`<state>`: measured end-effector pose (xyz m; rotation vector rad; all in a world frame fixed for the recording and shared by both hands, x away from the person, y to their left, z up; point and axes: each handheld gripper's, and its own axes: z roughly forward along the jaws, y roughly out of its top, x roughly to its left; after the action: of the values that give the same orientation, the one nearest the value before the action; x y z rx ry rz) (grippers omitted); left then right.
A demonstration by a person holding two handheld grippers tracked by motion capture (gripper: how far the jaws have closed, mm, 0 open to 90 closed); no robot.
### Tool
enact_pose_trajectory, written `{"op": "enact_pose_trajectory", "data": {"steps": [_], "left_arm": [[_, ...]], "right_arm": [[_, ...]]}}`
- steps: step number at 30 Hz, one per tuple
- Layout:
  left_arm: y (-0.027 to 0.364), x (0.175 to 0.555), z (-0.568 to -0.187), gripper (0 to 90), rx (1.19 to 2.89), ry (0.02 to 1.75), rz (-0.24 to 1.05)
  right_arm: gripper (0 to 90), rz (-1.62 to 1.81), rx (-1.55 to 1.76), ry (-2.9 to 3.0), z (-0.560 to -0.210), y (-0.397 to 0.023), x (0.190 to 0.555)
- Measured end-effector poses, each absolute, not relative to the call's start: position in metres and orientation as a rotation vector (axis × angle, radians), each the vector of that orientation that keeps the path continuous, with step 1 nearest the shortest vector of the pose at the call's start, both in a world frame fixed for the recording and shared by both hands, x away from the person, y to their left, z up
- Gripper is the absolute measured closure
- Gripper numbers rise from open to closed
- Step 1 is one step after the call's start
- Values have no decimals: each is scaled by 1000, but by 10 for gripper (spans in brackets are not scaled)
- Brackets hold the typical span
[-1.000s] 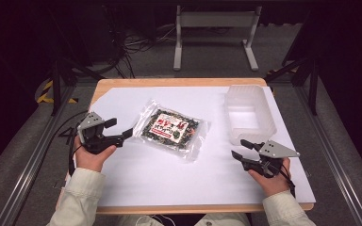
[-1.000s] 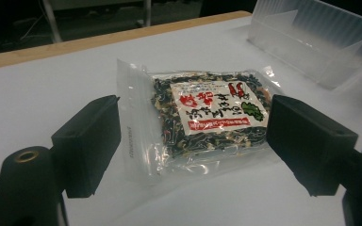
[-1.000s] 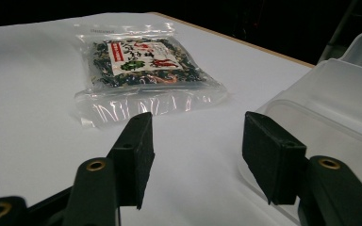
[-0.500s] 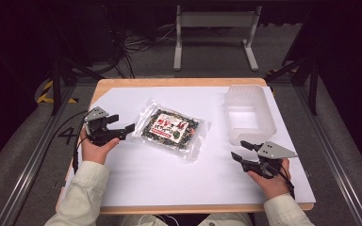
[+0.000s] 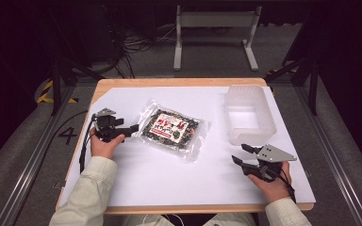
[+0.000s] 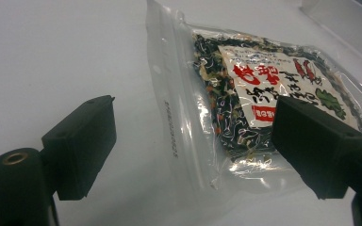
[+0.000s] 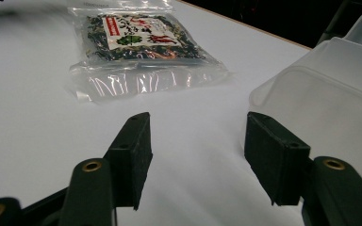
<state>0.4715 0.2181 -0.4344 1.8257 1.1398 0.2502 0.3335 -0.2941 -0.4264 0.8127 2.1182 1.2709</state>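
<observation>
Surface: white sheet [image 5: 169, 174] on table.
Bag [image 5: 172, 129]: centre, bin [image 5: 250, 117] at three o'clock.
Feel: light, floppy, slick film.
Hold: clear sealed edge [image 6: 169, 108].
Left gripper [image 5: 129, 129]: spread, at bag's nine o'clock edge.
Right gripper [image 5: 242, 154]: spread, empty.

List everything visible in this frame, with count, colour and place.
Food bag: one, clear plastic with dark dried contents and a red-and-white label, left of table centre.
Container: one, translucent white, open, far right of table.
Paper sheet: one, white, covering the tabletop.
Table: one, light wood edge.
Frame: one, pale grey, on the floor beyond the table.
Left gripper: black, open, at the bag's left edge.
Right gripper: black, open, near right.
</observation>
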Motion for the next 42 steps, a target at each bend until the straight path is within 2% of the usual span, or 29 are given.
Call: {"op": "enact_pose_trajectory", "data": {"steps": [6,18,27,37,42], "left_arm": [[211,475,-444,157,1880,1169,194],[200,475,-452,261,1965,1187,164],[193,472,-450,442,2008,1155,187],[188,467,-447,518,2040,1141,226],[188,465,-446,662,2047,1131,213]], "right_arm": [[416,1272,814,2111,-426,-297,329],[406,1267,772,2132,-426,-291,325],[395,1274,772,2136,-426,-291,325],[384,1281,767,2134,-426,-291,325],[382,1283,761,2140,-426,-291,325]]}}
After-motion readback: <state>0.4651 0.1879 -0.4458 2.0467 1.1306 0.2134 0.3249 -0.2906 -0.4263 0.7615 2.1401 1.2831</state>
